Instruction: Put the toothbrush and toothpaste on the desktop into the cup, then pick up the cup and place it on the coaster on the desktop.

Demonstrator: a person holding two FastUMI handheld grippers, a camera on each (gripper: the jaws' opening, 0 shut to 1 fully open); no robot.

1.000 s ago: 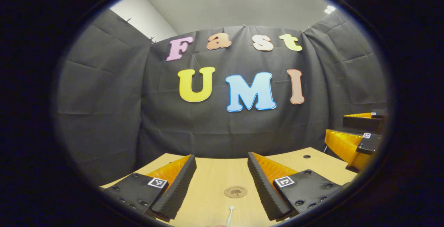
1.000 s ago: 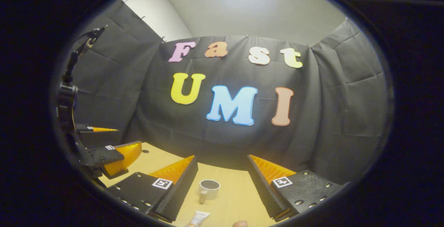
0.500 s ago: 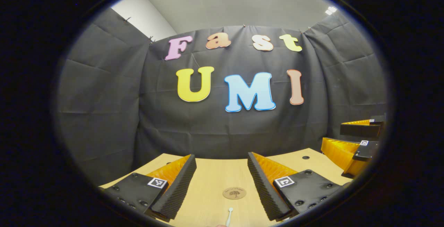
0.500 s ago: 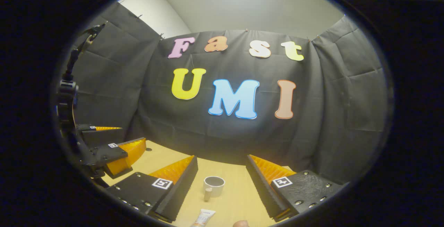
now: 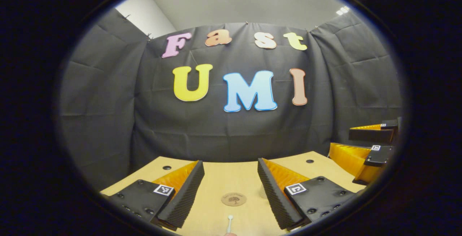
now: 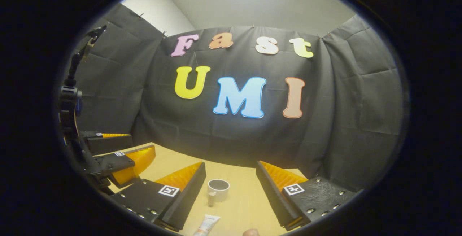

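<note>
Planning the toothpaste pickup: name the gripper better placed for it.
Right. The toothpaste lies just ahead between the open right gripper, near the cup; the left gripper faces the coaster and toothbrush.

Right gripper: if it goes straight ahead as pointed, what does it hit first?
Likely the cup, which stands on the table between the open fingers of the right gripper; the toothpaste lies nearer but lower. Depth is uncertain.

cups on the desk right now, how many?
1. A single cup stands upright on the desk, seen between the right gripper fingers in the right gripper view, beyond the toothpaste. More could sit outside both views.
</note>
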